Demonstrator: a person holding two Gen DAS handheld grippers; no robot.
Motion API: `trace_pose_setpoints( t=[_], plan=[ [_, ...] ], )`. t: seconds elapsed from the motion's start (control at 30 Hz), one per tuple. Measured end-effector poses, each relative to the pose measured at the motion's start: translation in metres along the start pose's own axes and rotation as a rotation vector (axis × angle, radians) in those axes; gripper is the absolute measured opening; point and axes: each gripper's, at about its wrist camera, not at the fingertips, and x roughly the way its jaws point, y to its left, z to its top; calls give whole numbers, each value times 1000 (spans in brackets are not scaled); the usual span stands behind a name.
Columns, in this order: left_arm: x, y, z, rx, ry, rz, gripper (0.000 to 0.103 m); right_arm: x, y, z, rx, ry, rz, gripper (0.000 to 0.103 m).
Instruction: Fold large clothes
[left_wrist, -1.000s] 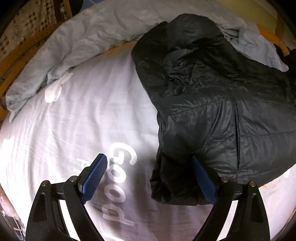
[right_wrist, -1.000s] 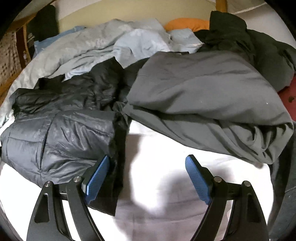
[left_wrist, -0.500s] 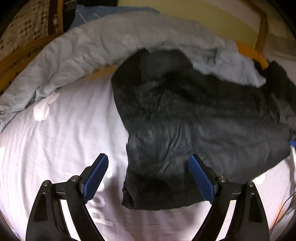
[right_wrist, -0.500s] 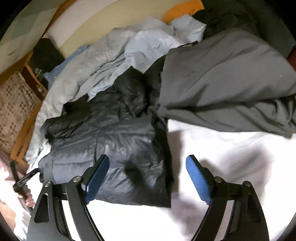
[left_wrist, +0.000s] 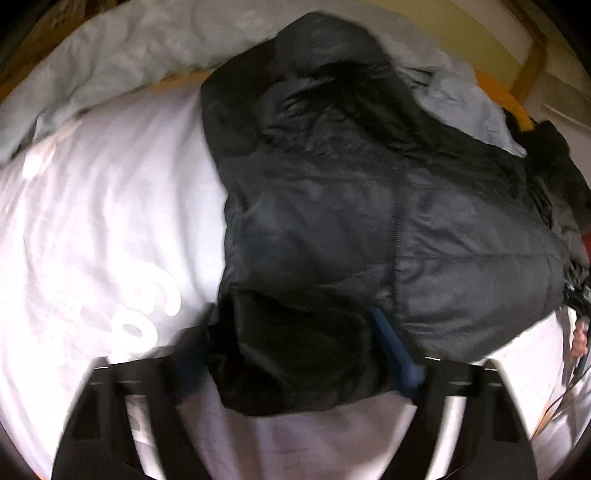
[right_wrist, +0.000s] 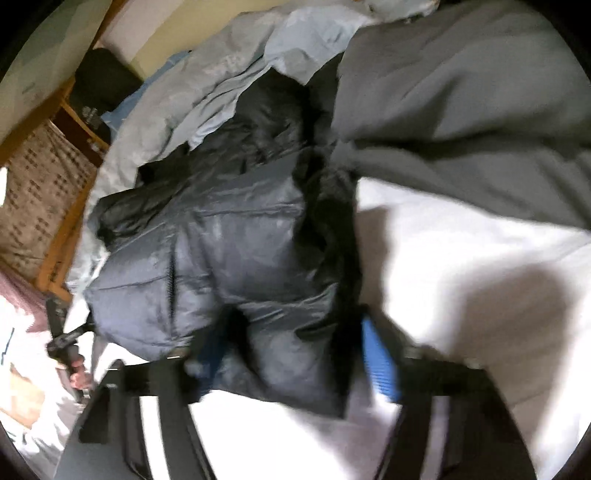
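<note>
A black quilted puffer jacket (left_wrist: 369, 206) lies on the white bed sheet (left_wrist: 110, 221), hem toward me. In the left wrist view its lower left corner bulges between the fingers of my left gripper (left_wrist: 291, 350). The jaws are closing and blurred, and the pads stand at the fabric's sides. In the right wrist view the jacket (right_wrist: 236, 251) has its lower right corner between the fingers of my right gripper (right_wrist: 295, 358). Those jaws are closing too, and the blue pads (right_wrist: 376, 365) are near the cloth.
A grey garment (right_wrist: 461, 110) lies heaped right of the jacket. A pale blue duvet (left_wrist: 129, 48) is bunched behind it, with an orange pillow (left_wrist: 502, 103) beyond. A wooden bed frame (right_wrist: 62, 236) runs along the left. A hand (right_wrist: 75, 369) holds the other gripper's handle.
Both grippers have come in over the jacket's hem corners and their jaws have narrowed around the fabric. The jacket now fills more of both views.
</note>
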Motion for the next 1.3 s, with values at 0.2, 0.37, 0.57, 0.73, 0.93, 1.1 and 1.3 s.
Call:
trace_pose_setpoints(
  t=[0.2,0.37,0.57,0.73,0.93,1.1,1.3],
  plan=[
    [-54,-15,-4,28,-197,-96,15,-32,33,-2,-157,-95,-56,12],
    [-97,-27,-23,27,-203,-108,14,-91,50,-23,-179,-167,-30,12],
    [-128,-26,-72,-15,-289,-123,21,-113,53,-64,-182,-166,-112,15],
    [-119,-39,-79,98,-319,121,40,-97,51,-79,-254,-168,-276,30],
    [-143,-57,-80,156,-434,67,54,-117,53,-77,-296,-322,-360,48],
    [-145,-102,-80,252,-433,-3,54,-132,63,-77,-299,-408,-258,57],
    [-100,-166,-82,380,-323,4,54,-108,104,-82,-455,-344,-207,71]
  ],
)
